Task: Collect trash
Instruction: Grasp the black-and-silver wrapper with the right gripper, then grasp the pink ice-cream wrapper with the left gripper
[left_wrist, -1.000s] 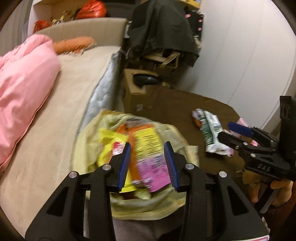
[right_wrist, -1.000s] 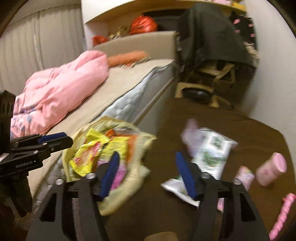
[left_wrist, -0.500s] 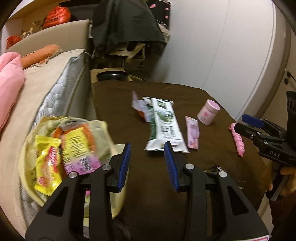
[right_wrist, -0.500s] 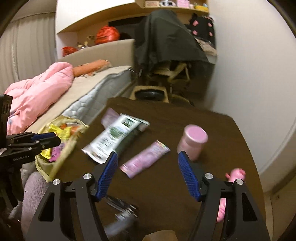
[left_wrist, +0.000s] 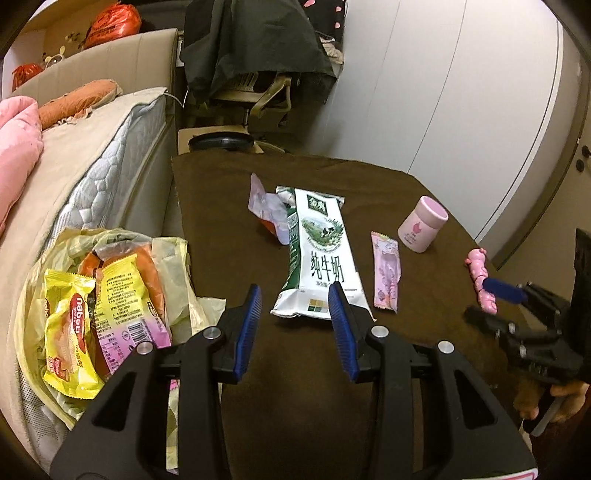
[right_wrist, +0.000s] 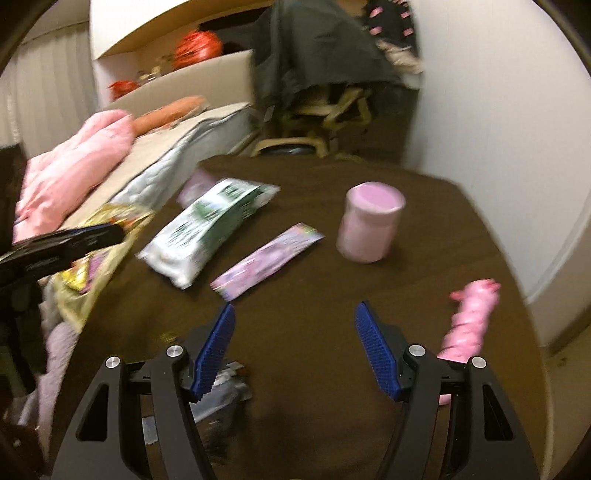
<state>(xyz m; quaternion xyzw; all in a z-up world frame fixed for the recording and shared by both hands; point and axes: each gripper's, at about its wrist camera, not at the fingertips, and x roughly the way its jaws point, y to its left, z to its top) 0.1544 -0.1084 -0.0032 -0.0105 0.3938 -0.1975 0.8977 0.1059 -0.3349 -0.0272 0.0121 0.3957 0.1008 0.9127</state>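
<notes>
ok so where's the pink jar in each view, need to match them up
Left wrist view: the pink jar stands upright right of centre, just right of the pink sachet.
Right wrist view: the pink jar stands above centre, right of the pink sachet.
Shared landmark: the white and green milk pouch, left of the sachet in both.

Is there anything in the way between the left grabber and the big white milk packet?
Nothing visible blocks it. The left gripper is open and empty, and the milk packet lies flat just ahead of its fingertips, with only bare brown tablecloth showing in the gap. The pink wrapper lies off to the right.
</notes>
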